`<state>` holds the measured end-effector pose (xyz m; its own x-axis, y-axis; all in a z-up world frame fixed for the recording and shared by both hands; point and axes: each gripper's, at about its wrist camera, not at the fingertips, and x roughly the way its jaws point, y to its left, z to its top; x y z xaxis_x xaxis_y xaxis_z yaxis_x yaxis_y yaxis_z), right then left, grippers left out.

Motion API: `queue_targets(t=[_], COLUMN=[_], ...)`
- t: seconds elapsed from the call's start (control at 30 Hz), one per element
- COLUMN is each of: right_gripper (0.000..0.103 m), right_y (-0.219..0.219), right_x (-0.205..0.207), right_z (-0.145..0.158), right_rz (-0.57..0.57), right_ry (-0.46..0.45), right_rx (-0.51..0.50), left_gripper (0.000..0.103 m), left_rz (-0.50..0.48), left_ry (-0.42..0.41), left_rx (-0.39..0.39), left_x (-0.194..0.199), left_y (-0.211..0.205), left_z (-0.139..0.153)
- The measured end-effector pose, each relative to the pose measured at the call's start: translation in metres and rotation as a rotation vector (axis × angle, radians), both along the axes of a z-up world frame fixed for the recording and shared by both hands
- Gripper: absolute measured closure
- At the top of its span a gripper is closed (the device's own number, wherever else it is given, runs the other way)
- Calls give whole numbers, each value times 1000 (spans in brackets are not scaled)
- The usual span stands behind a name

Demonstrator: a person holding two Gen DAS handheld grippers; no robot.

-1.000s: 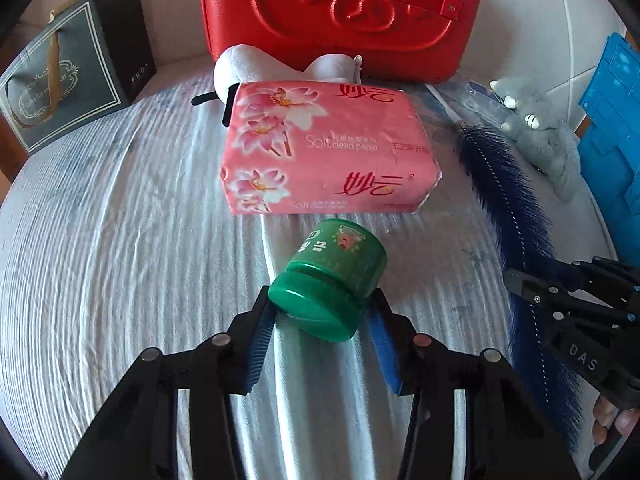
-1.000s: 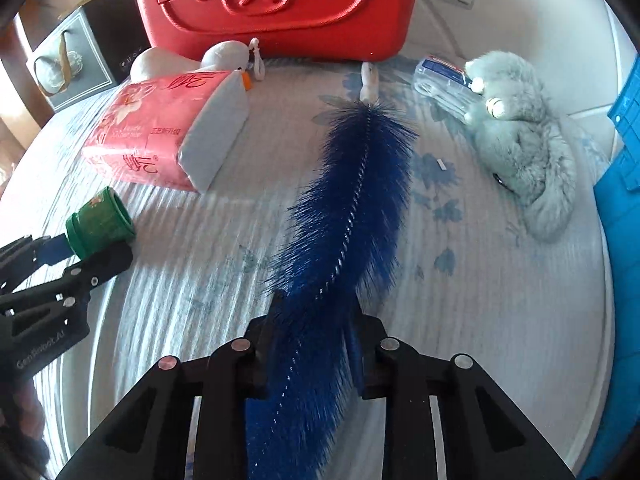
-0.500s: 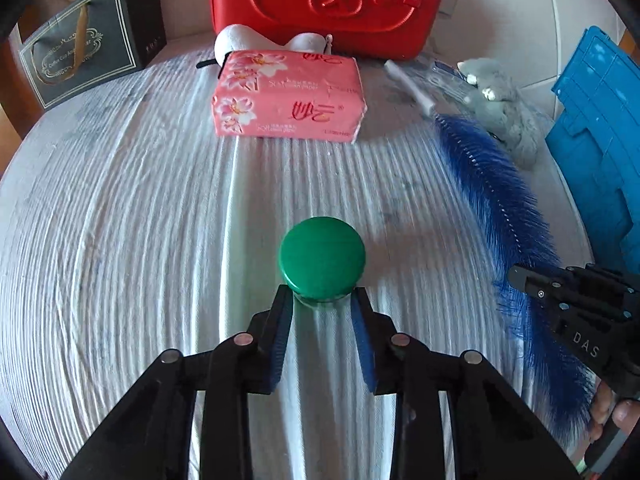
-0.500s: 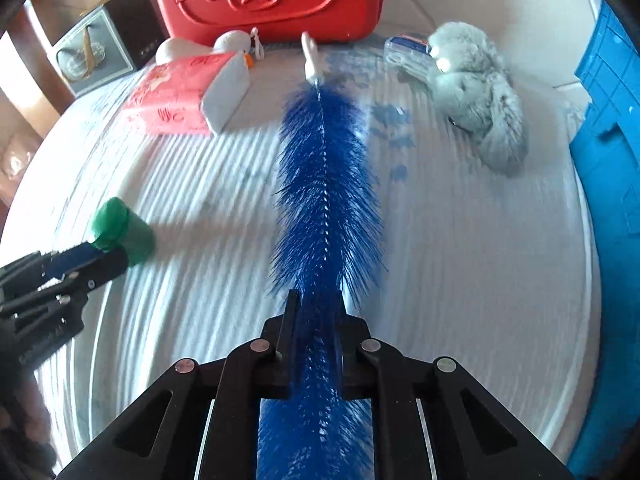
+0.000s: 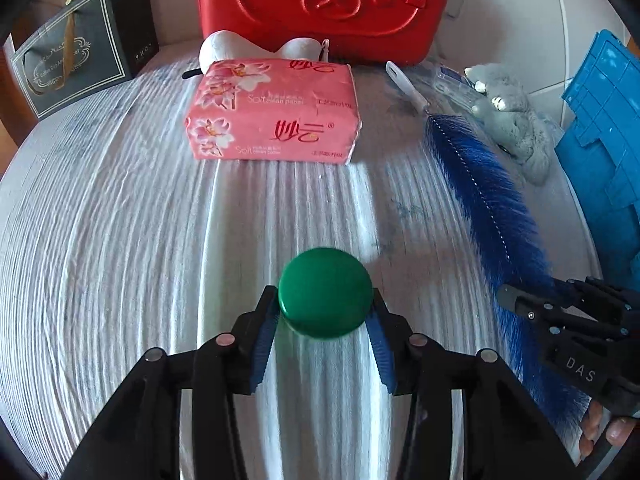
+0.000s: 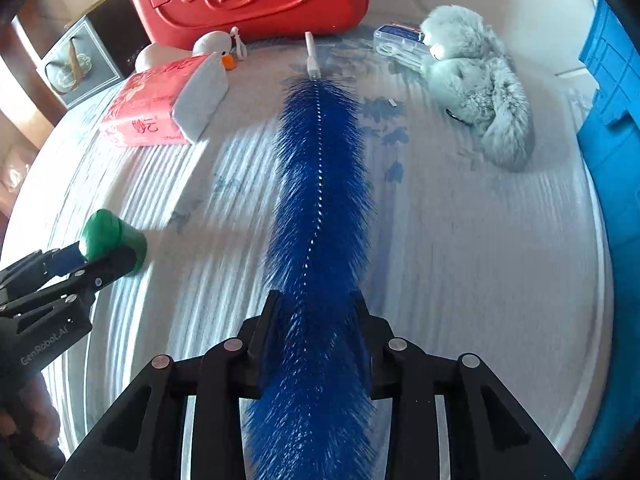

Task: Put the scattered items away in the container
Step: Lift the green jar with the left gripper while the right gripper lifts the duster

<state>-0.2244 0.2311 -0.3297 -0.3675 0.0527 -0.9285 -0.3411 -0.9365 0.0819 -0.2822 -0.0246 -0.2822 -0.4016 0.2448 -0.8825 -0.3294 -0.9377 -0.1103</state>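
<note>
My left gripper (image 5: 325, 314) is shut on a green jar (image 5: 325, 291), held above the bed with its lid facing the camera; the jar also shows in the right wrist view (image 6: 114, 238). My right gripper (image 6: 316, 314) is shut on the blue bristle brush (image 6: 320, 184), whose white handle (image 6: 312, 54) points away; the brush also shows in the left wrist view (image 5: 486, 200). The blue crate (image 5: 604, 148) stands at the right edge, and shows in the right wrist view (image 6: 612, 128).
On the striped bedsheet (image 5: 120, 220) lie a pink tissue pack (image 5: 276, 110), a white duck plush (image 6: 208, 46), a grey plush toy (image 6: 480, 80) and a clear small box (image 6: 398, 42). A red case (image 5: 324, 4) and a dark gift bag (image 5: 76, 64) stand at the back.
Both grippers lifted and pulled back with their loads. The jar turned lid-on to the camera. The brush rose off the sheet and swung straighter ahead of the right gripper.
</note>
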Motion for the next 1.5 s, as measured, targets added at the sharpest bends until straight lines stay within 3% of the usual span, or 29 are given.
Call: queue_targets(t=[0.1,0.13,0.2,0.4,0.73,1.1,1.5], right_gripper=[63,82,91,92,93,93,93], right_y=[4,3,-1,-6,-18,-77,-67], right_x=[-11,-16,-23,-5,70,128,209], right_z=[-3,-6,-4,44,143,248,308], right_rz=[1,15,27,12,-21,-12,-67], right_ry=[15,15,10,67,179,346,513], right_rx=[7,13,54,-2,-52,47,162], left_gripper=[62,62,62,62,62,62,62], left_rz=[-3,-6,-15,-12,-18,-45,-106], left_ry=[23,26,26,77,193,306,425], left_rx=[-9,-12,-3,12,40,63,114], left_x=[-2,-1,4,26,82,152,222], left_y=[5,6,8,2,-10,-13,22], left_z=[-3,-3,1,34,102,166,236])
